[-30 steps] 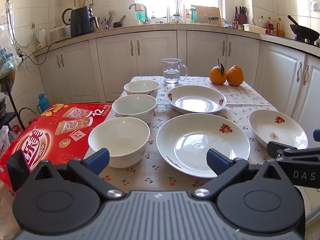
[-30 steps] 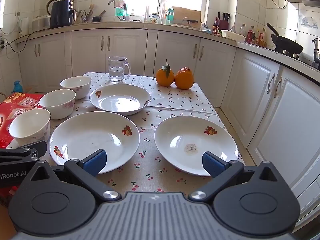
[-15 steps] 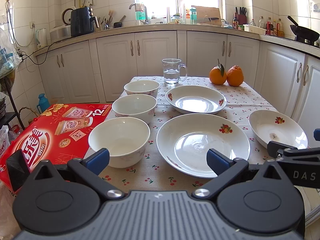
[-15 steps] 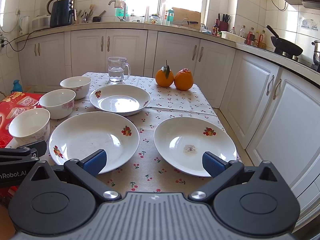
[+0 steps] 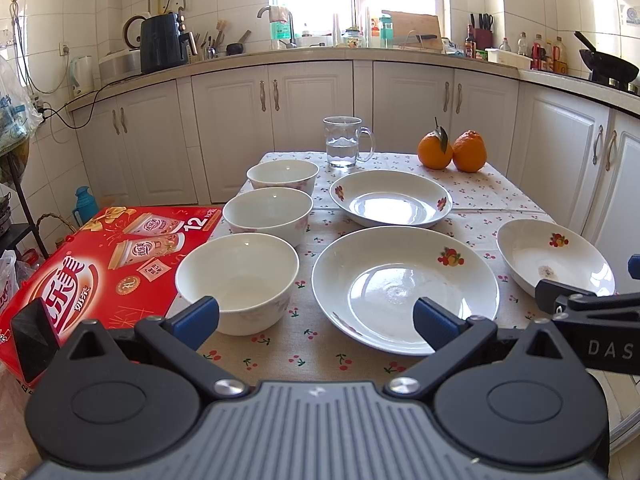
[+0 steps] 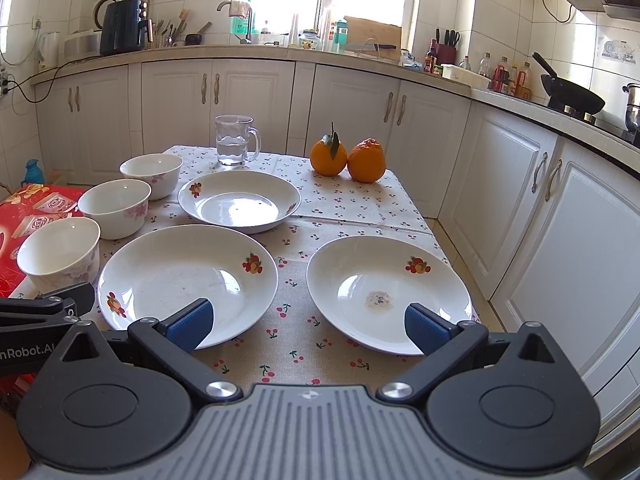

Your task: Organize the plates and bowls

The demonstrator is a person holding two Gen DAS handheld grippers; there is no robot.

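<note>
Three white bowls stand in a row on the table's left side: near [image 5: 236, 276], middle [image 5: 268, 216], far [image 5: 282, 176]. Three white fruit-printed plates lie flat: a large near one [image 5: 404, 288], a far one [image 5: 390, 202], and a right one [image 5: 556, 256]. In the right wrist view they are the left plate [image 6: 188, 276], far plate [image 6: 240, 200] and right plate [image 6: 388, 288]. My left gripper [image 5: 316, 318] is open and empty, before the near bowl and large plate. My right gripper [image 6: 308, 322] is open and empty, between the two near plates.
A glass mug of water [image 5: 344, 146] and two oranges [image 5: 452, 152] stand at the table's far end. A red carton [image 5: 92, 272] lies just left of the table. White cabinets [image 6: 540, 216] run close along the right side. A cherry-print cloth [image 6: 296, 344] covers the table.
The right gripper has drifted slightly to the right and forward. The left gripper has stayed still. No dish has moved.
</note>
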